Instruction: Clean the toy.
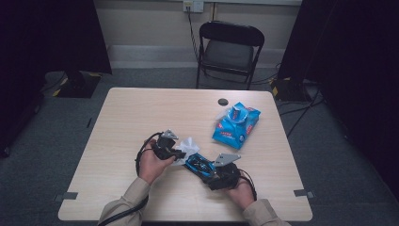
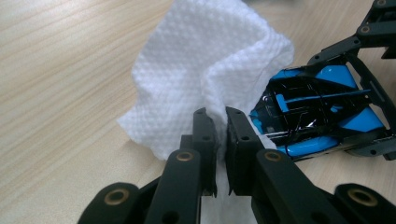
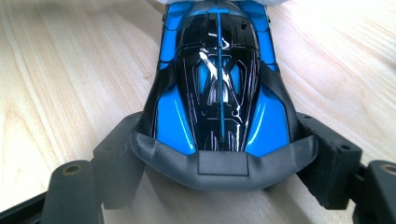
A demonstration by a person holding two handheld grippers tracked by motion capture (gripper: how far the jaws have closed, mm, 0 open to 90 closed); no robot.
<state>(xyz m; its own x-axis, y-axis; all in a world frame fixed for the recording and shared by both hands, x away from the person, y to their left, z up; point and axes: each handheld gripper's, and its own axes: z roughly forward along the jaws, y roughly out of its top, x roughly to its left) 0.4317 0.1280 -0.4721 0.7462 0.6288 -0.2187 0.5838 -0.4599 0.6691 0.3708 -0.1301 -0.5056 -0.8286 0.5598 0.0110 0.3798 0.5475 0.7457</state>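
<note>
forearms in tan sleeves come in at the bottom of the high view, each hand carrying a hand-held gripper over the pale wooden desk (image 1: 127,113). the left hand-held gripper (image 1: 176,153) pinches a white wipe (image 1: 189,146), and the right hand-held gripper (image 1: 211,172) clamps a blue and black toy car (image 1: 198,165); the wipe lies against the car's far end. well apart from them, toward the far right of the desk, lies a blue wipes pack (image 1: 235,125) with its top flap up and a bit of white showing at the opening. a small dark round disc (image 1: 223,101) lies just beyond it near the far edge. behind the desk stands a black folding chair (image 1: 229,52).

left gripper view: the left hand-held gripper (image 2: 221,123) has its jaws pressed together on a fold of the wipe (image 2: 210,60), which billows up and hides the near end of the car (image 2: 317,112).

right gripper view: the right hand-held gripper (image 3: 224,163) stands wide, its jaws pressing the car's (image 3: 219,84) sides at the grey rear bumper; white wipe edges the car's far tip.
</note>
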